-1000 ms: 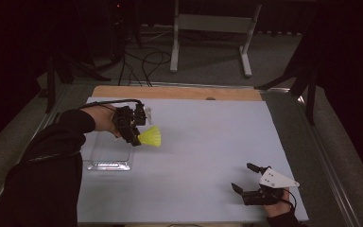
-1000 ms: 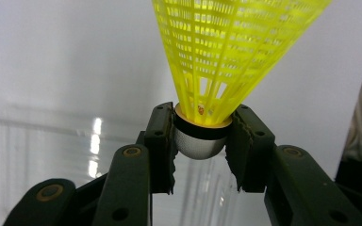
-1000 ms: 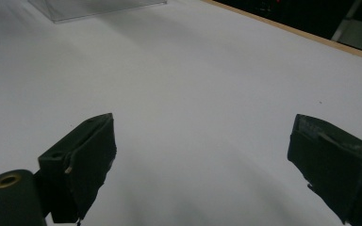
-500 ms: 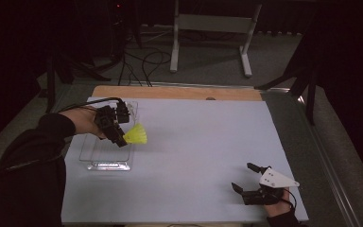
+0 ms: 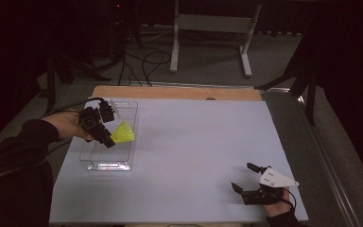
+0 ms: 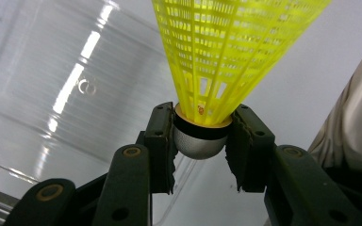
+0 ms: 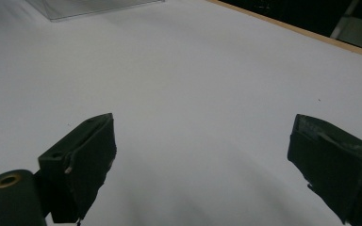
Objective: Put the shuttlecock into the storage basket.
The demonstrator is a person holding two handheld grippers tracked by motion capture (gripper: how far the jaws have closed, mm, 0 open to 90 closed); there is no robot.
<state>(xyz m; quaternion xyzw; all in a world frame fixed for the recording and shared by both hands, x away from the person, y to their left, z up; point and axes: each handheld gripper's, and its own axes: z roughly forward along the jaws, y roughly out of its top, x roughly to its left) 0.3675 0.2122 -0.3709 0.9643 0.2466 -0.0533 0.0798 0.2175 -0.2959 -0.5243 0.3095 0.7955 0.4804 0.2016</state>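
Note:
A yellow shuttlecock (image 5: pixel 123 133) with a silver-grey cork base (image 6: pixel 199 141) hangs above a clear plastic tray (image 5: pixel 123 163) at the table's left. My left gripper (image 5: pixel 108 137) is shut on the shuttlecock's base, the yellow skirt (image 6: pixel 231 52) pointing away from the jaws. In the left gripper view the clear plastic tray wall (image 6: pixel 52 84) lies just behind the shuttlecock. My right gripper (image 5: pixel 250 177) rests near the table's front right corner, open, with nothing between its fingers (image 7: pixel 82 160).
The white table top (image 5: pixel 194 142) stretches between both hands. A wooden strip (image 5: pixel 179 92) runs along its far edge. A metal stand (image 5: pixel 208 28) and cables lie on the dark floor beyond. The tray corner (image 7: pixel 89 7) shows far off in the right gripper view.
My left gripper has carried the shuttlecock leftward, from right of the tray to over it. The right gripper has stayed where it was.

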